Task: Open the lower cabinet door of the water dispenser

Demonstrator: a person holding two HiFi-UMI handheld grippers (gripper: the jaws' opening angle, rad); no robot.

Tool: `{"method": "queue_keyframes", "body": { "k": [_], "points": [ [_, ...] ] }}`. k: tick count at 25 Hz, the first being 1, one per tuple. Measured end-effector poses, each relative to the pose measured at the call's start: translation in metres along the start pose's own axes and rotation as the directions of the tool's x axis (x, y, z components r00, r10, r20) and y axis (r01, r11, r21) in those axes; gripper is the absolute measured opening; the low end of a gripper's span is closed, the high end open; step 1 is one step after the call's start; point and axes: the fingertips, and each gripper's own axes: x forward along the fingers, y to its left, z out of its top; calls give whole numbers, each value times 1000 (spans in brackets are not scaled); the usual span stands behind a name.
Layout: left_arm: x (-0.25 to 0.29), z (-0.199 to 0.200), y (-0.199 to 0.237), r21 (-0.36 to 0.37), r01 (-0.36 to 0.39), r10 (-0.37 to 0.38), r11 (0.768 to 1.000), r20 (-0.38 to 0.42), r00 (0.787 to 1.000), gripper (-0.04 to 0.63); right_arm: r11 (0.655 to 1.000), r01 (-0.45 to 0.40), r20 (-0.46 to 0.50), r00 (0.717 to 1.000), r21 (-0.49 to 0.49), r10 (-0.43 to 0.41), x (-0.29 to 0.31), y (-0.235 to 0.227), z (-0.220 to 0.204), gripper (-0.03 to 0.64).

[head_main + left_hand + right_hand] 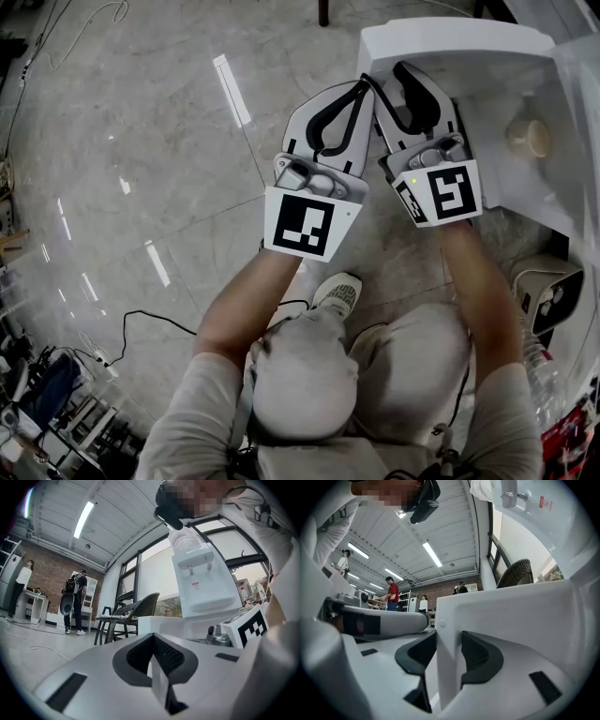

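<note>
- The door (511,616) is a flat white panel, smooth and matte, with square edges and a small round stud near its upper corner.
- It belongs to the foot of the dispenser (201,578). In the head view it is at the upper right, swung open so that the white inside of the cabinet shows.
- The right tongs (449,651) are closed on the door's free upright edge just below that corner, with one ribbed black pad against each face.
- Inside the cabinet sits a beige, round, cup-like thing (530,136), clear of the tongs.
- The left tongs (154,656) lie just beside the right ones, at the door's outer side. Their black pads are pressed together with nothing between them.
- Both tongs have smooth white shells with black inserts, and each carries a cube with square markers.
- The dispenser's body is glossy white plastic with two taps, and a clear bottle (187,538) stands upside down on top.
- The floor (141,141) is polished grey stone that mirrors the ceiling lights. A thin black cable (141,319) trails over it, and a pale shoe (339,292) rests below the tongs.
- A dark wicker chair (136,609) stands beyond the door, and people stand farther off by a brick wall.
</note>
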Motion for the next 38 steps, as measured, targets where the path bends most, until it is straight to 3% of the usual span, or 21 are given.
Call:
{"method": "queue_keyframes", "body": {
  "k": [17,23,31,38],
  "points": [
    [-4,8,-24,-23,30,-30,999,22,999,5,1000,-19,-23,1000,-7,19,-63,12,4,159],
    [-10,34,-49,-37,58,-56,998,45,997,5,997,59,10,998,54,-59,-116,-5,35,35],
    [-15,124,-81,-41,93,-90,995,53,995,5,982,155,0,988,109,-156,-173,-8,115,26],
    [-28,261,-99,-21,126,-125,992,39,991,5,953,268,-18,963,143,-269,-213,2,254,26]
  ]
}}
